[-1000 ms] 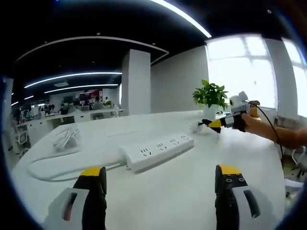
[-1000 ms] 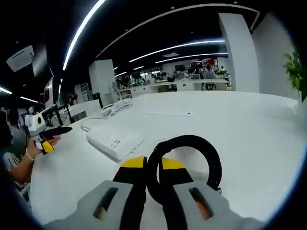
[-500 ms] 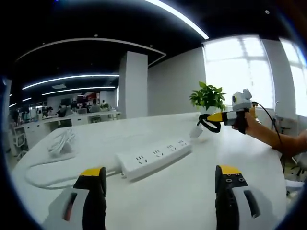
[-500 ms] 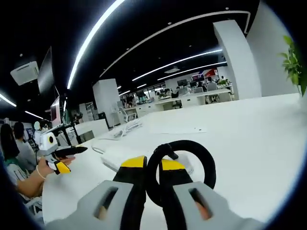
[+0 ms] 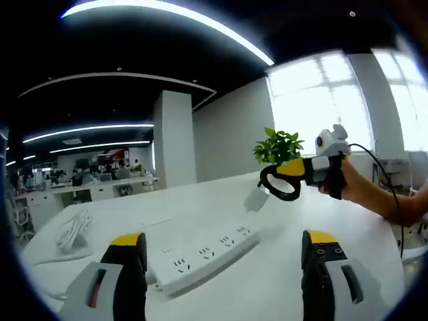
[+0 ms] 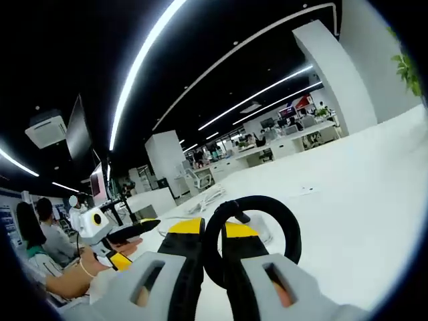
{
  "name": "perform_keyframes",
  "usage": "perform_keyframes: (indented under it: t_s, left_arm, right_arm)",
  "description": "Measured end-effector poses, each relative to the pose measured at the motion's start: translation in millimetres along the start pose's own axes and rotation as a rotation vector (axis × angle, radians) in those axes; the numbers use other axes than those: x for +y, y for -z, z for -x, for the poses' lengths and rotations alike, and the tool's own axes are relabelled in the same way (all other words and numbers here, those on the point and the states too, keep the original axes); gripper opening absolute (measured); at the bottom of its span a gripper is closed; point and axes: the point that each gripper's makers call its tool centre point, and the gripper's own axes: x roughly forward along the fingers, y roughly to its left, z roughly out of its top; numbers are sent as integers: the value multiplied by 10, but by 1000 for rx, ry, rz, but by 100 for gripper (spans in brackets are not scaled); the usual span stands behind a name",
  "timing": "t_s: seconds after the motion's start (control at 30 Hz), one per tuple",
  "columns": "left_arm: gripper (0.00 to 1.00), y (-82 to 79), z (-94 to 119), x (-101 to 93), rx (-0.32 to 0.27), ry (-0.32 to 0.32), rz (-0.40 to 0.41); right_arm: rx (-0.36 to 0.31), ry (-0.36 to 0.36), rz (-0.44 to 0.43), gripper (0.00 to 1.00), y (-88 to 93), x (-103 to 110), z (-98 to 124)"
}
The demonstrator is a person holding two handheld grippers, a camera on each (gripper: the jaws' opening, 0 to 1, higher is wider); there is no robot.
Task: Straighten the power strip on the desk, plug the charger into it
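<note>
In the left gripper view, the white power strip [image 5: 204, 257] lies flat on the white counter [image 5: 281, 267], running on a slant from near the left tool's [image 5: 223, 249] jaws up toward the right. Its top face carries a row of socket groups with dark slots, and its white cord [image 5: 50, 257] trails off its near end to the left, toward a loose white bundle of cable [image 5: 72, 231] farther back on the counter. The left tool is released: its two yellow-tipped jaws stand wide apart, with nothing between them, low over the counter just before the strip. Above the far end of the strip, the right tool [image 5: 275, 179] is held in the air by a hand [image 5: 348, 184], and it is clenched on a black loop of cable [image 5: 281, 184]. A small white charger [image 5: 255, 198] hangs just below that loop, clear of the counter and above the strip. A green potted plant [image 5: 276, 146] stands behind it by the bright window. In the right gripper view, the right tool's [image 6: 212, 231] jaws are pressed close together on the black cable loop [image 6: 257, 234], with the pale charger [image 6: 257, 231] partly seen through the ring. The left tool [image 6: 134, 234] shows at lower left, held by a person's hand [image 6: 100, 261].
</note>
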Motion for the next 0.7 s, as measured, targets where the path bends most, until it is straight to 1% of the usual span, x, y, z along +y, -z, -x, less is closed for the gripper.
perform_keyframes:
  t_s: [0.2, 0.27, 0.4, 0.5, 0.7]
  left_arm:
    - [98, -43, -56, 35, -15, -9, 0]
    - [98, -61, -80, 39, -20, -8, 4]
    - [99, -134, -135, 32, -53, -7, -6]
    - [99, -168, -179, 35, -64, -9, -17]
    - [99, -226, -235, 13, -99, -7, -38]
  right_arm:
    - [-9, -15, -5, 7, -57, 85, -67]
    - [-9, -20, -3, 7, -31, 138, -102]
    - [-13, -39, -10, 7, -17, 229, -132]
    - [-15, -52, -9, 7, -16, 293, -145]
    - [-13, -68, -4, 7, -34, 346, -150]
